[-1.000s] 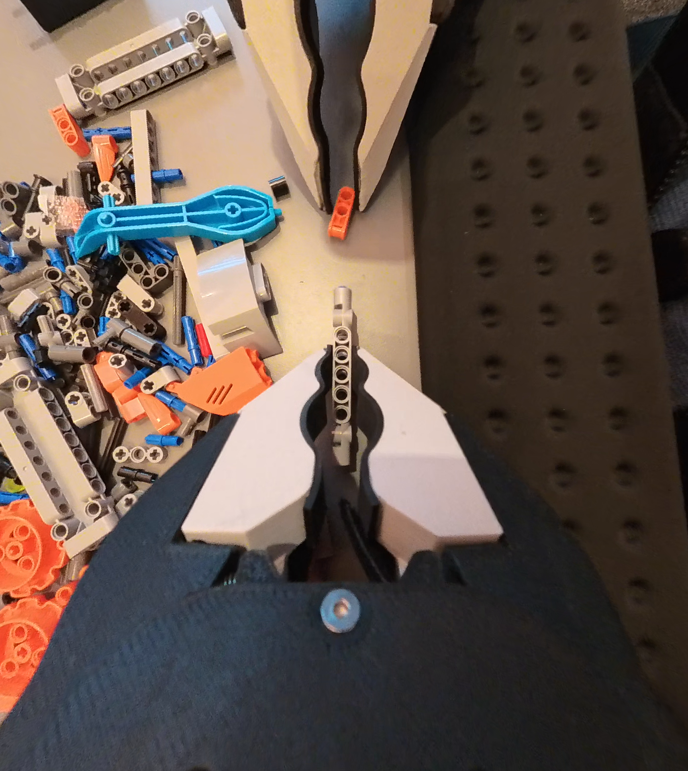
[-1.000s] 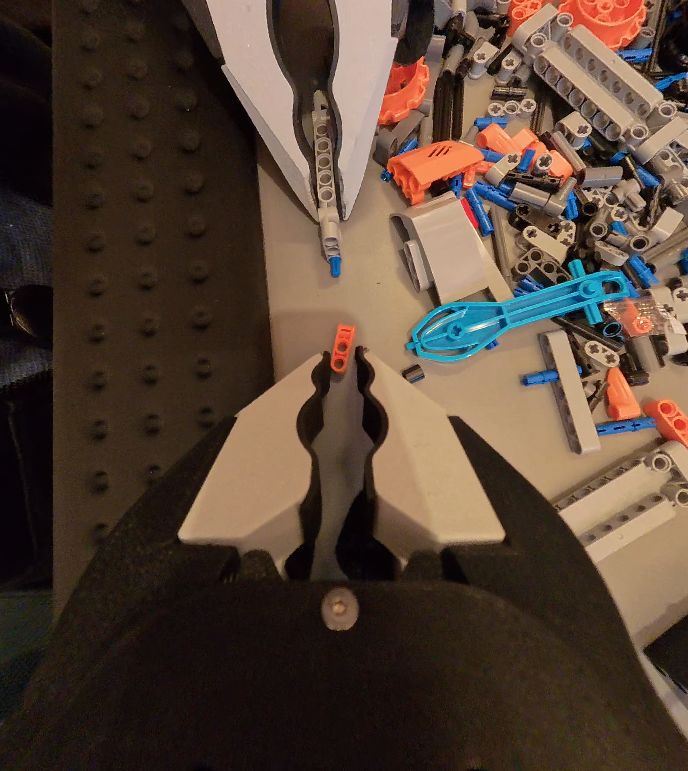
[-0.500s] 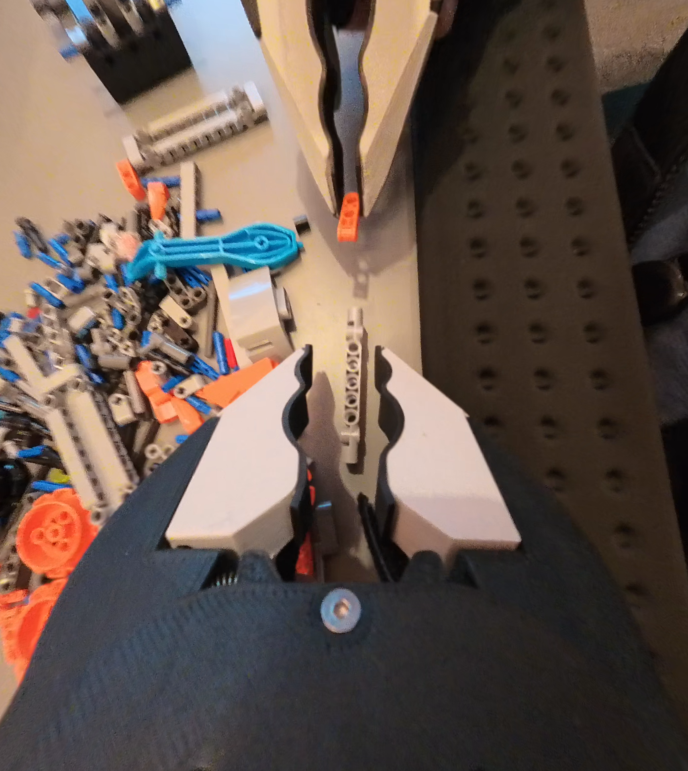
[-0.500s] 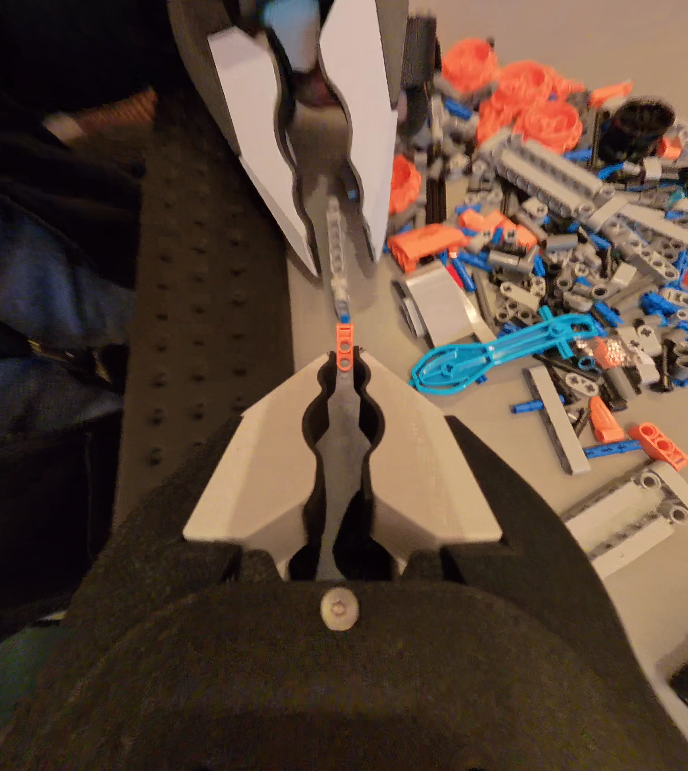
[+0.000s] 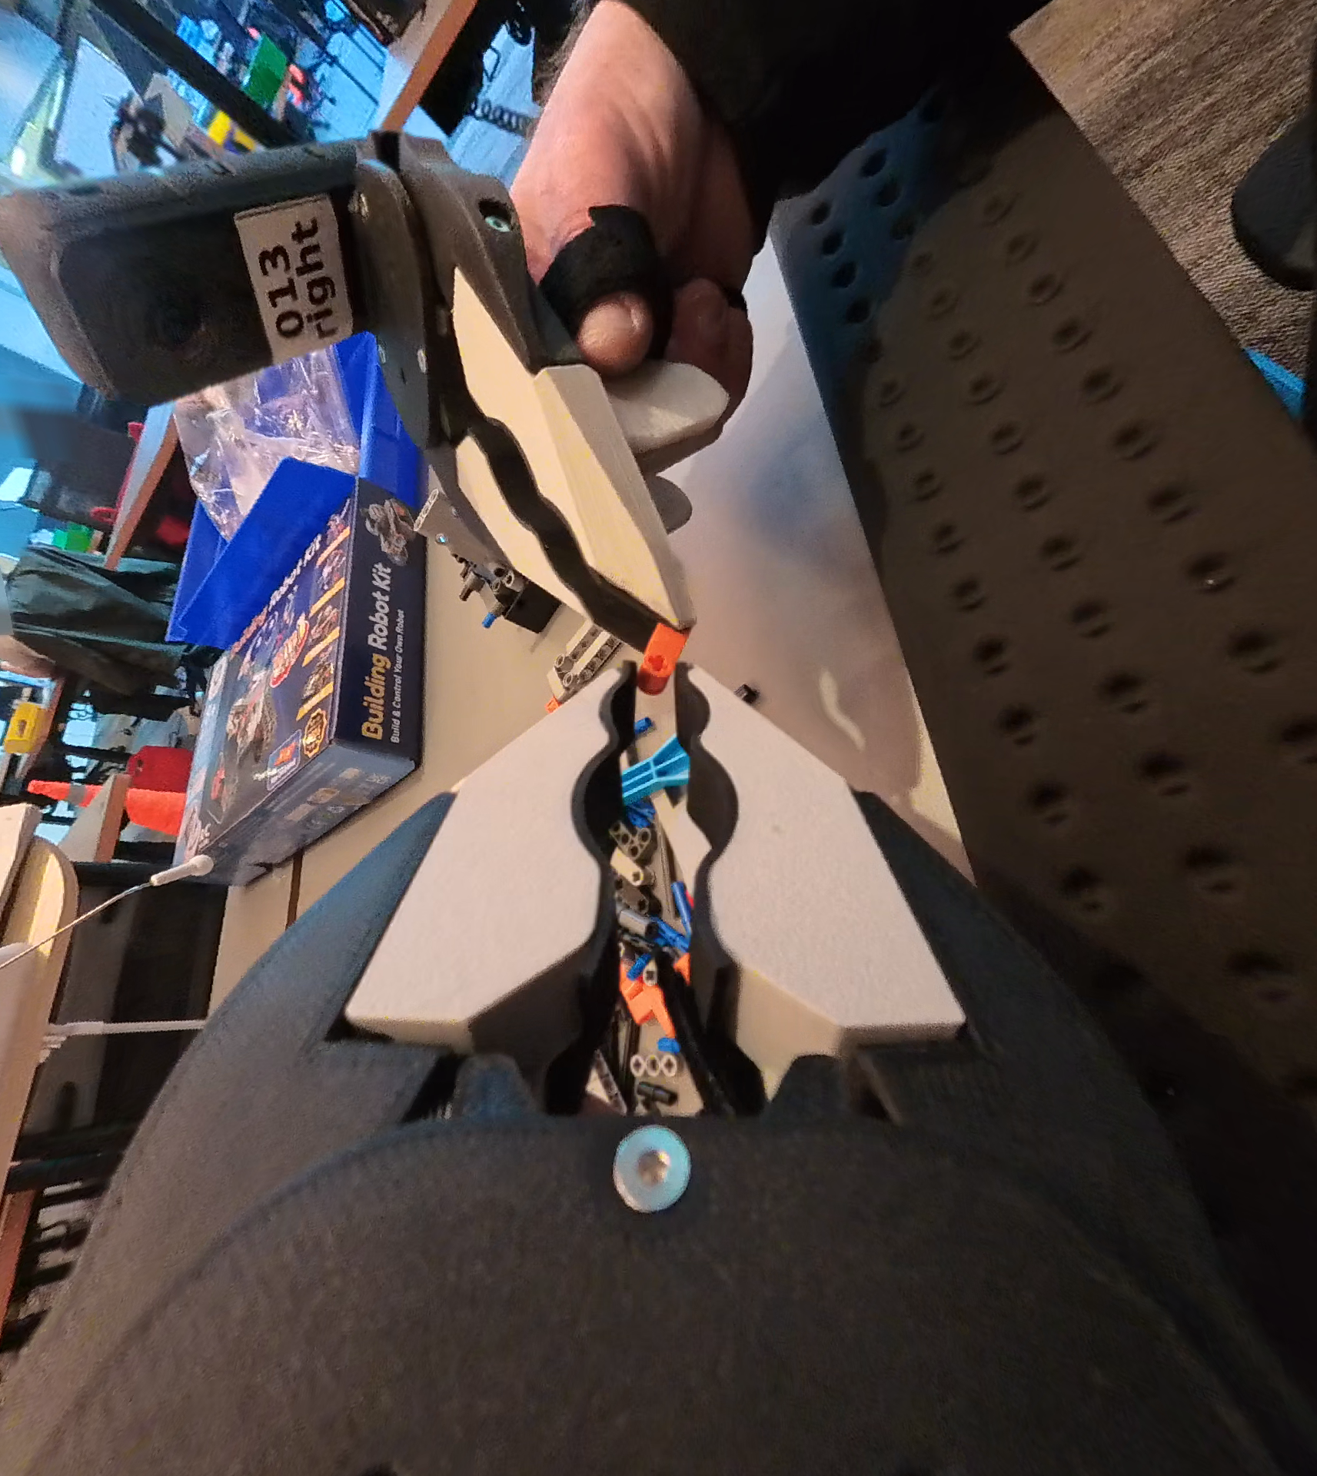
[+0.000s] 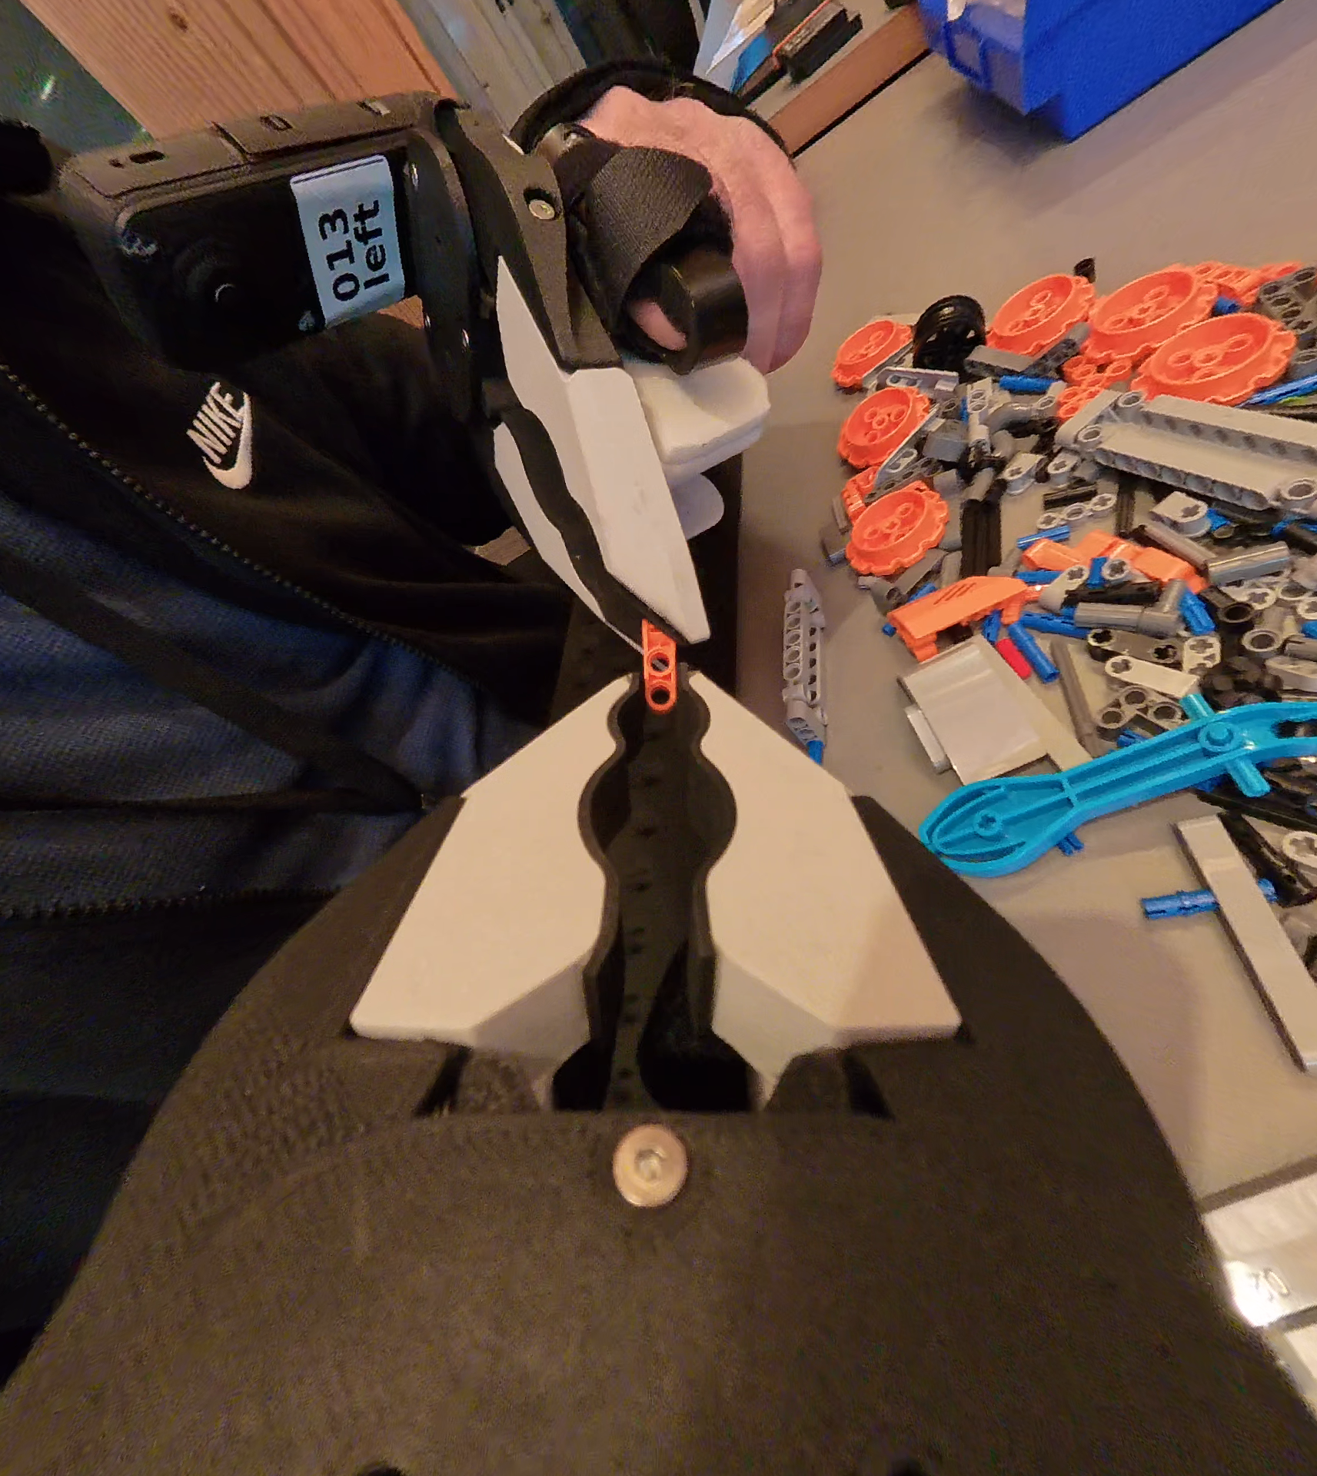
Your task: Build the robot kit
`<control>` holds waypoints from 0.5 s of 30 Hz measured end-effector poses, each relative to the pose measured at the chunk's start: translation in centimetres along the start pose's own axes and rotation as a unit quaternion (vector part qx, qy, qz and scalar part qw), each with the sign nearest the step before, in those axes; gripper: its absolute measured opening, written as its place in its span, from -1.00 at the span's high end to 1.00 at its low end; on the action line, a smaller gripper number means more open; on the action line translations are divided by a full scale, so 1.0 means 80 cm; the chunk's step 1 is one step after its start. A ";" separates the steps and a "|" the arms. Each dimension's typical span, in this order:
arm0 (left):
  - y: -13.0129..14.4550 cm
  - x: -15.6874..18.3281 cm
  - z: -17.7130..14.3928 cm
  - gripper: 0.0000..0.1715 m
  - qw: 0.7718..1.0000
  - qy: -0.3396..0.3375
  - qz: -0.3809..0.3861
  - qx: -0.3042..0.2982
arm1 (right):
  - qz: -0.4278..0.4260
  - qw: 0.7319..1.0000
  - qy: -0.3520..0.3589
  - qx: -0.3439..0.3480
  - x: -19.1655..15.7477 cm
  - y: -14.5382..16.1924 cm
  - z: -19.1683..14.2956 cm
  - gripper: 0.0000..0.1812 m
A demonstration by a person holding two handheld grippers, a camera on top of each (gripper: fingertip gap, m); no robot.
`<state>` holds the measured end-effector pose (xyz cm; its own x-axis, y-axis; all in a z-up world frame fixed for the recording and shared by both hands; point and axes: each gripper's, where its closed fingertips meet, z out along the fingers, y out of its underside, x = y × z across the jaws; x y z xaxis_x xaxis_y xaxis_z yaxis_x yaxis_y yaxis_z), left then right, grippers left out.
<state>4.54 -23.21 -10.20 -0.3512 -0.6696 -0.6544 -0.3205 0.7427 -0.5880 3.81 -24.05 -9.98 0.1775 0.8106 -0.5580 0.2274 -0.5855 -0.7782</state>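
My right gripper (image 6: pixel 661 680) is shut on a small orange connector (image 6: pixel 659 671) and holds it above the table's near edge. My left gripper (image 5: pixel 655 672) meets it tip to tip, and its jaws are closed narrowly around the connector's other end (image 5: pixel 659 659). Each gripper also shows in the other's view, held by a hand: the right gripper (image 5: pixel 671 627) and the left gripper (image 6: pixel 675 635). A grey holed beam (image 6: pixel 803 663) with a blue pin at its end lies free on the table beside the grippers.
A pile of grey, black, blue and orange building parts (image 6: pixel 1166 559) covers the table on my right wrist view's right, with orange wheels (image 6: pixel 1190 351) and a teal piece (image 6: pixel 1118 767). A black perforated pad (image 5: pixel 1118 639), a kit box (image 5: pixel 319 679) and a blue bin (image 5: pixel 271 511) stand around. Both grippers' tips are close together, under 4 cm apart. The teal piece (image 6: pixel 1118 767) is about 11 centimetres from both grippers' fingertips.
My left gripper opened and let the grey beam drop onto the table, then closed on the orange connector's free end. Both grippers rose and tilted up toward each other.
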 end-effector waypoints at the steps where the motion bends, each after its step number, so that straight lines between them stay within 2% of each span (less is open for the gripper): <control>1: 0.000 -0.001 -0.001 0.93 1.000 -0.001 -0.001 0.002 | 0.001 1.000 -0.002 0.002 0.000 -0.001 0.000 0.94; 4: 0.003 -0.003 -0.002 0.94 0.999 0.008 -0.032 0.004 | -0.007 1.000 0.008 0.008 0.003 -0.006 -0.001 0.91; 7: 0.008 -0.014 -0.005 0.95 0.995 0.017 -0.101 0.011 | -0.085 0.992 0.098 0.006 0.017 -0.014 -0.010 0.81; 11: 0.013 -0.017 -0.004 0.95 0.986 0.047 -0.158 0.005 | -0.210 0.952 0.218 -0.037 0.021 -0.019 -0.012 0.76; 14: 0.016 -0.015 0.003 0.95 0.983 0.066 -0.169 -0.009 | -0.263 0.923 0.272 -0.073 0.024 -0.019 -0.007 0.83; 15: 0.015 -0.014 0.004 0.95 0.983 0.070 -0.170 -0.009 | -0.276 0.914 0.285 -0.082 0.026 -0.018 -0.006 0.91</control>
<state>4.84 -21.57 -10.31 -0.3381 -0.8743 -0.3483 -0.4551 0.4758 -0.7526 4.33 -21.51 -9.86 0.4520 0.8727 0.1846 0.5660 -0.1207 -0.8155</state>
